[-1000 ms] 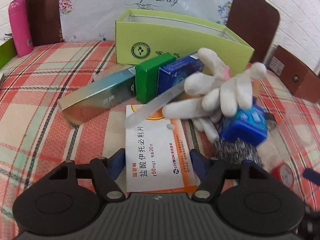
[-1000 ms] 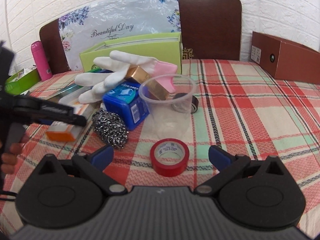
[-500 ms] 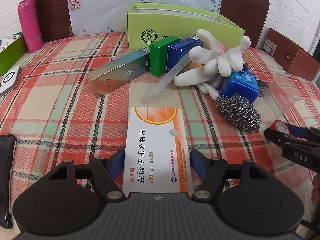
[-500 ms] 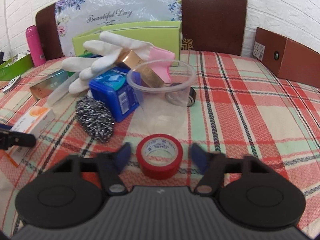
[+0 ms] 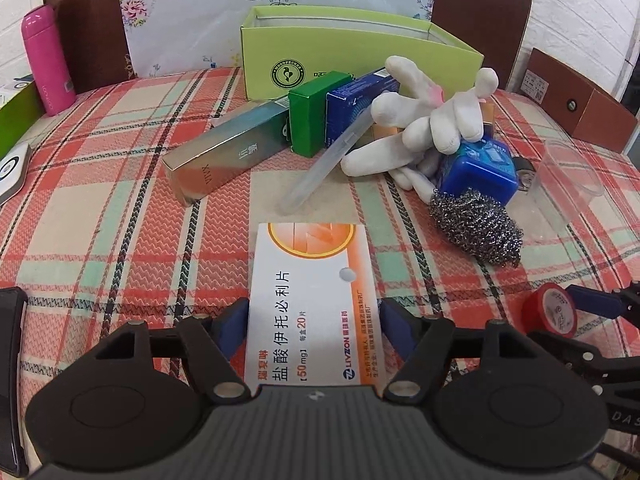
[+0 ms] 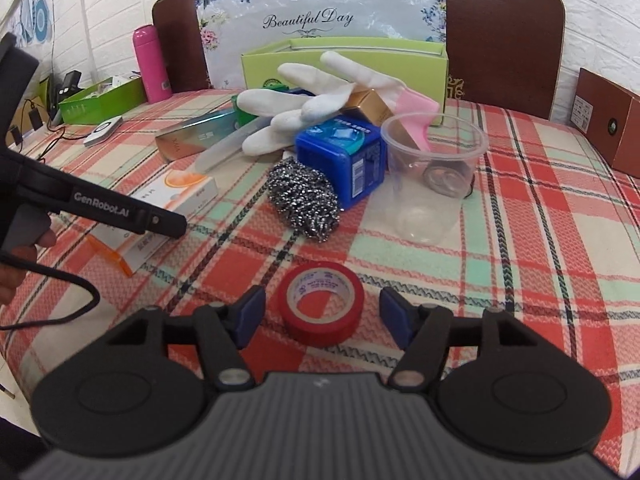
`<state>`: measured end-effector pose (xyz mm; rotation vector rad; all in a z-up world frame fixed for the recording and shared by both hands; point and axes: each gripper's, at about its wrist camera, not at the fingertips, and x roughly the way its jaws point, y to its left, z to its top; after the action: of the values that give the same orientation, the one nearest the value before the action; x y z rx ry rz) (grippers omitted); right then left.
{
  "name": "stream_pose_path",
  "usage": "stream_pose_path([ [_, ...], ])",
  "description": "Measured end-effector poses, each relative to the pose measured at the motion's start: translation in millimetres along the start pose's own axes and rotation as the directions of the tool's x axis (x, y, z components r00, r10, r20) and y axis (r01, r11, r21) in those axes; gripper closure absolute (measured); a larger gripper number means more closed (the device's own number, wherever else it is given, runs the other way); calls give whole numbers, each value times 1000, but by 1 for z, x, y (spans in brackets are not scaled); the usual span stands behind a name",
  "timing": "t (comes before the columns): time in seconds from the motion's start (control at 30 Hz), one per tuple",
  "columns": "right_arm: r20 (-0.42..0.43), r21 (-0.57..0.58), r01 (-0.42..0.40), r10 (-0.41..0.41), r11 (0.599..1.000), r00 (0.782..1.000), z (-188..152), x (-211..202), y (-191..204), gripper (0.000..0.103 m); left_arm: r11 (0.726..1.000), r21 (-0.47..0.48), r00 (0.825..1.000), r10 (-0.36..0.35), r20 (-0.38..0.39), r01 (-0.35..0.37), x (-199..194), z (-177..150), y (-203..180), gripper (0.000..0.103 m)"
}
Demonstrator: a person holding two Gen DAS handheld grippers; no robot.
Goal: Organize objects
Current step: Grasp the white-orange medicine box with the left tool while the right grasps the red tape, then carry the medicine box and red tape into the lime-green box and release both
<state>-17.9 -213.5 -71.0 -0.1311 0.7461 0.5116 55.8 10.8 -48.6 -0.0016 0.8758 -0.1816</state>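
My left gripper [image 5: 313, 320] is shut on a white and orange medicine box [image 5: 316, 292] that lies on the plaid tablecloth; the box also shows in the right wrist view [image 6: 168, 200]. My right gripper [image 6: 322, 312] is open with a red tape roll [image 6: 321, 304] between its fingers, not touching them; the roll also shows in the left wrist view [image 5: 554, 314]. A pile beyond holds a white glove [image 5: 424, 128], a blue box [image 6: 344, 160], a steel scourer [image 6: 304, 200] and a clear plastic cup [image 6: 432, 176].
An open green box [image 5: 360, 60] stands at the back. A long silver-teal box [image 5: 228, 156], a green box [image 5: 316, 120], a blue carton [image 5: 352, 108] and a clear tube [image 5: 328, 160] lie before it. A pink bottle [image 5: 46, 60] stands back left, a brown box [image 6: 608, 120] right.
The left gripper has drawn back toward me with the medicine box, away from the pile. The right gripper has closed in around the red tape roll, and its fingers stand narrower than a second ago.
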Motion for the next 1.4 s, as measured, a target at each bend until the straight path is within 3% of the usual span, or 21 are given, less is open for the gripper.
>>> stream_pose_path([
  [0.2, -4, -8, -15, 14, 1000, 1000, 1, 3, 5, 49, 1000, -7, 1000, 0, -1, 0, 0, 0, 0, 30],
  [0.27, -4, -20, 1, -1, 1000, 1000, 0, 4, 7, 57, 1000, -6, 1000, -1, -1, 1, 0, 0, 0, 30],
  [0.43, -4, -21, -6, 6, 1000, 1000, 1, 4, 6, 57, 1000, 3, 1000, -3, 2, 3, 0, 1, 0, 34],
  [0.53, 1, -27, -48, 48, 998, 999, 6, 1, 9, 57, 999, -17, 999, -34, 7, 34, -6, 3, 4, 34],
  [0.63, 35, -53, -119, 121, 992, 992, 22, -8, 13, 57, 996, -13, 994, -91, 58, 92, -26, 13, 7, 34],
  [0.73, 102, -115, -141, 153, 983, 983, 47, -20, 15, 57, 992, 15, 981, -123, 149, 122, -52, 35, 8, 34],
  [0.9, 210, -179, -122, 159, 976, 965, 102, -29, 3, 57, 988, 57, 943, -154, 294, 143, -78, 85, 4, 34],
  [0.97, 243, -196, -101, 148, 975, 959, 125, -28, -4, 57, 986, 68, 928, -167, 334, 153, -80, 107, 0, 34],
  [1.1, 280, -179, -45, 95, 983, 955, 175, -6, -24, 57, 985, 46, 916, -174, 361, 169, -63, 156, -8, 34],
  [1.23, 263, -130, 1, 34, 992, 964, 216, 34, -49, 57, 985, 6, 931, -164, 327, 172, -25, 206, -11, 34],
  [1.4, 188, -87, 55, -38, 995, 981, 245, 93, -78, 57, 996, -7, 974, -82, 212, 86, 41, 248, -15, 34],
])
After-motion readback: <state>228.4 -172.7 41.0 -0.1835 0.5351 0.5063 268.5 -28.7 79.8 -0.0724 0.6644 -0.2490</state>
